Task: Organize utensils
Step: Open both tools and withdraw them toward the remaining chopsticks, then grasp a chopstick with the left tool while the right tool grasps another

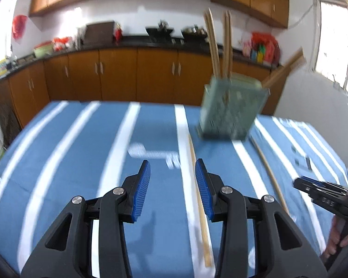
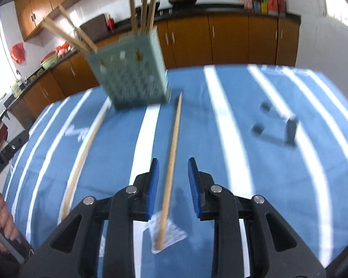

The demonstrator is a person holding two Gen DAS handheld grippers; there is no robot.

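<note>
While your two claws hang over the table [image 1: 58,139] w/ its blue and white striped cloth, the big green holder [image 1: 229,108] stands at the far side, a bunch of chopsticks [image 1: 218,46] poking up out of it. The pics are blurry.

Two loose sticks lie flat on the cloth. In the left cam, your left claw [image 1: 172,176] is open, nothing between its blue pads. One stick [image 1: 198,192] lies just by its right pad and runs from near the holder back toward you. You can't tell if pad and stick touch.

In the right cam, your right claw [image 2: 172,177] is partly open. The other stick [image 2: 171,169] lies right in the gap between its pads, pads not pressing it. Its near end sits on a small clear wrapper [image 2: 171,234]. The first stick [image 2: 84,159] lies off to the left, well apart.

A small dark block [image 2: 290,129] sits on the cloth to the right.
</note>
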